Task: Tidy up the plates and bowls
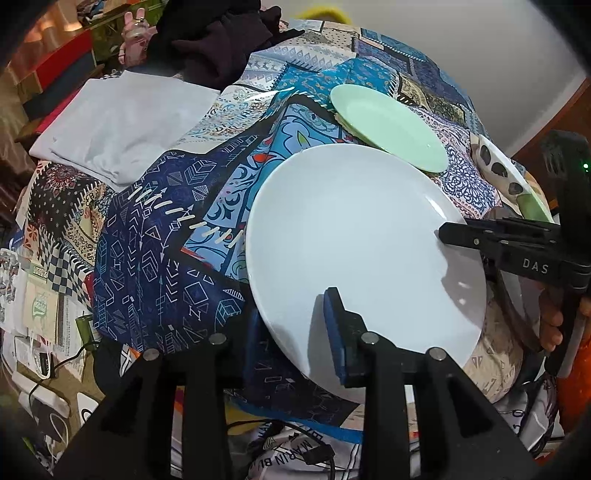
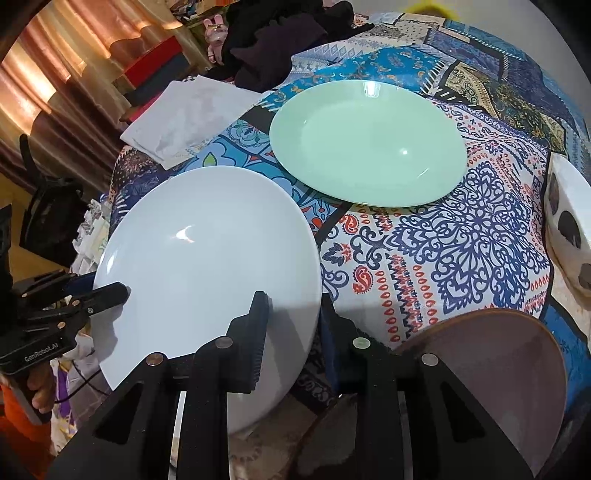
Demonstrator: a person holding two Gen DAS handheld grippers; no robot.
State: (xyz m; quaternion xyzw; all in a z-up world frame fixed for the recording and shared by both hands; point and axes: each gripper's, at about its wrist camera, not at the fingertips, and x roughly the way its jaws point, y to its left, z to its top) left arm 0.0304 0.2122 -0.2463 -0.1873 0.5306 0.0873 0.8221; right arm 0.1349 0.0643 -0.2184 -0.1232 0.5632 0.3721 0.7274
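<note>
Left tongs point(image 1: 295, 321) nearly closed, pinching white plate point(image 1: 354, 229) rim, right tongs point(image 2: 295, 325) likewise

Black two-finger left gripper point(image 1: 295, 317) and right gripper point(image 2: 295, 332) with blue pads, silver pins, white lettering; orange sleeve point(image 2: 22, 424).

Four dishes show in all: one white plate point(image 2: 207, 258), one green plate point(image 2: 369, 144), one brown plate point(image 2: 491, 365) and one spotted dish point(image 2: 569, 225). Two claws: the left claw point(image 1: 295, 325) and the right claw point(image 2: 295, 332). One folded white cloth point(image 1: 122, 125). One patterned tablecloth point(image 2: 461, 236). One pile of dark clothes point(image 2: 280, 33).
</note>
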